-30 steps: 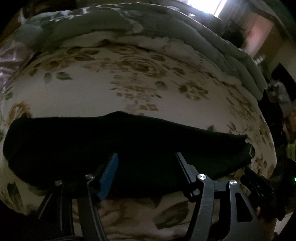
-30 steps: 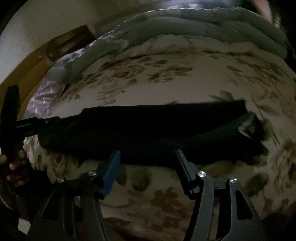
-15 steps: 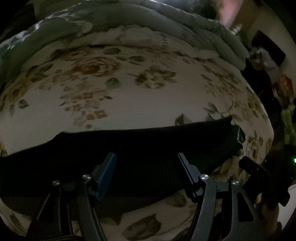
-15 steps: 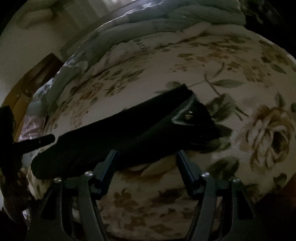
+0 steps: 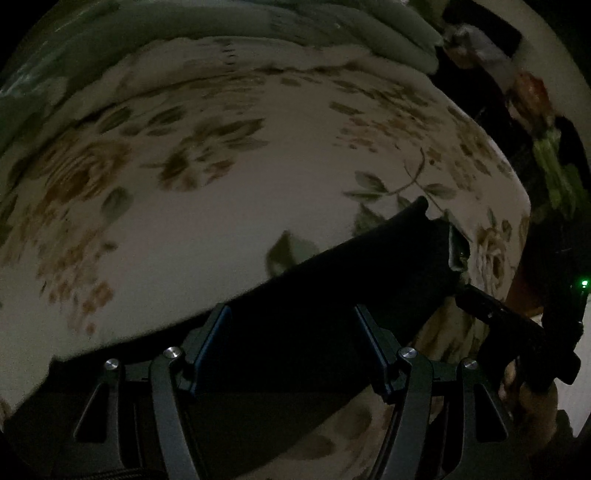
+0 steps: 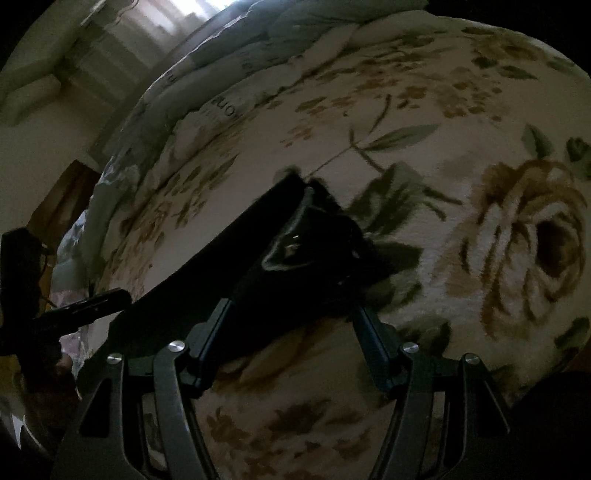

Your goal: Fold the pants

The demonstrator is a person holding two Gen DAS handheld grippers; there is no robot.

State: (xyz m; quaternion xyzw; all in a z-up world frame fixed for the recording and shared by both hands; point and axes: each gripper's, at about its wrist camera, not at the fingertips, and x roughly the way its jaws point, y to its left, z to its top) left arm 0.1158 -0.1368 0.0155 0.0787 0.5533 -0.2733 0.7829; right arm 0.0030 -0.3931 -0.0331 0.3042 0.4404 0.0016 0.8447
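Observation:
The black pants [image 5: 332, 295] lie as a long folded strip on the floral bed cover [image 5: 221, 206]. In the left wrist view my left gripper [image 5: 291, 314] is open, its fingers over the strip's near edge. The waistband end [image 5: 456, 247] lies to the right, with the right gripper [image 5: 498, 317] beside it. In the right wrist view the pants [image 6: 229, 266] run diagonally, the waistband [image 6: 295, 243] uppermost. My right gripper [image 6: 291, 306] is open, empty, its fingers straddling the cloth just below the waistband. The left gripper [image 6: 85, 306] shows at far left.
A grey-green quilted duvet [image 5: 258, 26] is bunched along the bed's far side, also in the right wrist view [image 6: 229, 74]. Dark furniture and clutter [image 5: 546, 147] stand past the bed's right edge. A wall and wooden frame [image 6: 62, 199] lie to the left.
Both grippers have swung toward the waistband end of the pants. The strip now runs diagonally in both views and the waistband looks closer to the right gripper. Both stay open.

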